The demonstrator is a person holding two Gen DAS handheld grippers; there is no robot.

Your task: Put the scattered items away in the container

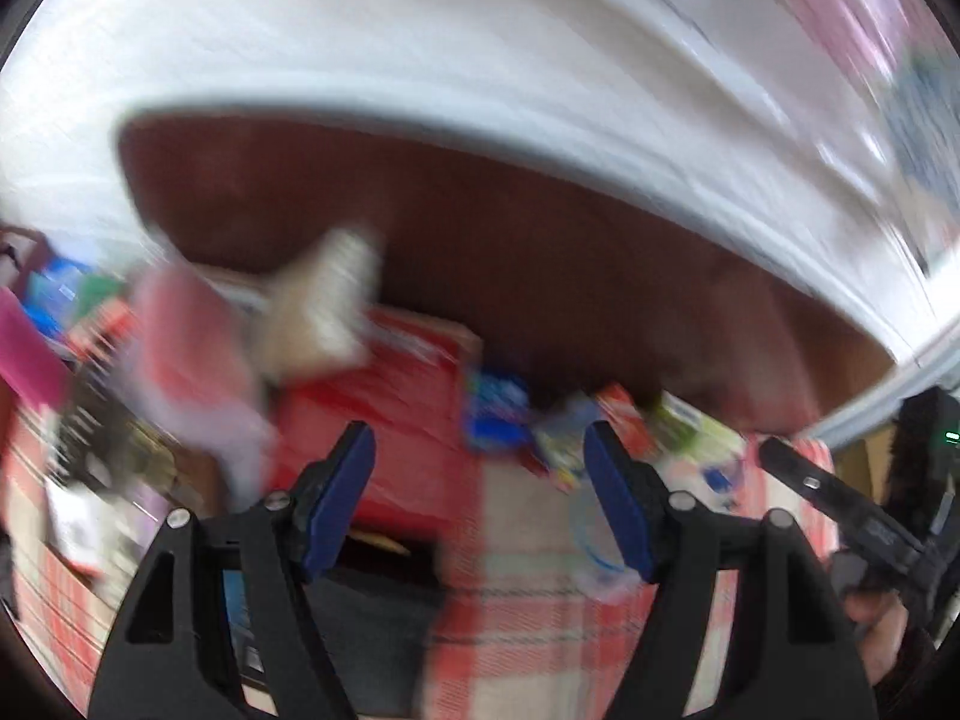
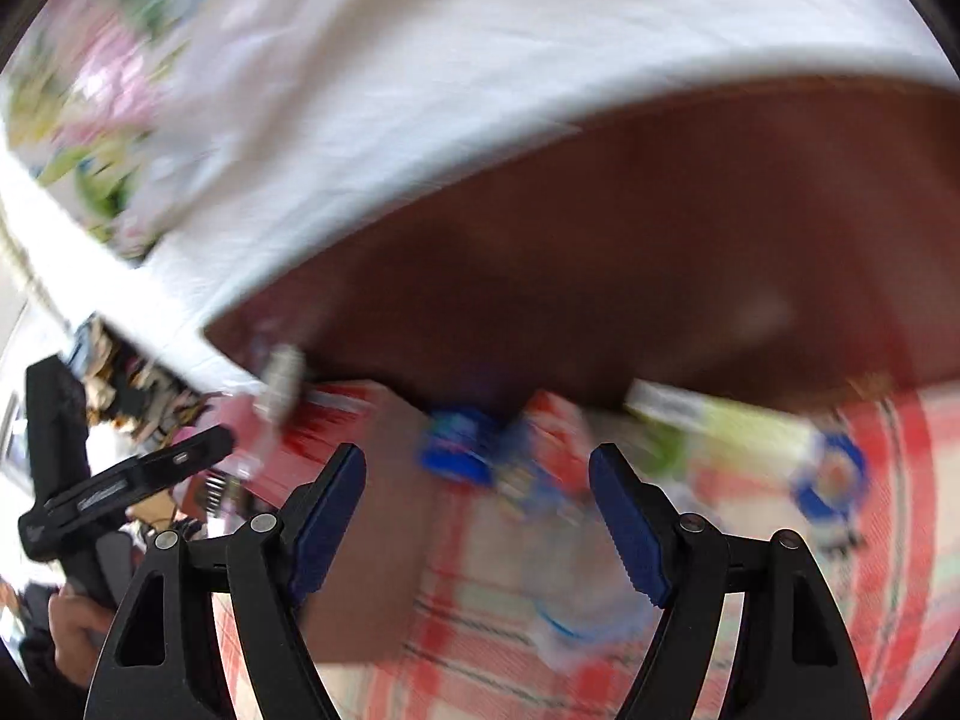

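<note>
Left tongs (image 1: pixel 480 501) above cardboard box (image 1: pixel 414 396)

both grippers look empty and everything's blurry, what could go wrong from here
1. The left gripper and right gripper are open and close together; each shows in the other's view, so they might collide.
2. The small packets lie crowded beside the red box; a hurried grab may catch the wrong one.
3. A low gripper could snag the checked cloth.

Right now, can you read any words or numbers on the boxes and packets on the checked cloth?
None can be read.
Red box: print blurred.
Blue packet: print blurred.
Green-and-white box: print blurred.
Other gripper's black arm: a small mark, too blurred to read.
</note>
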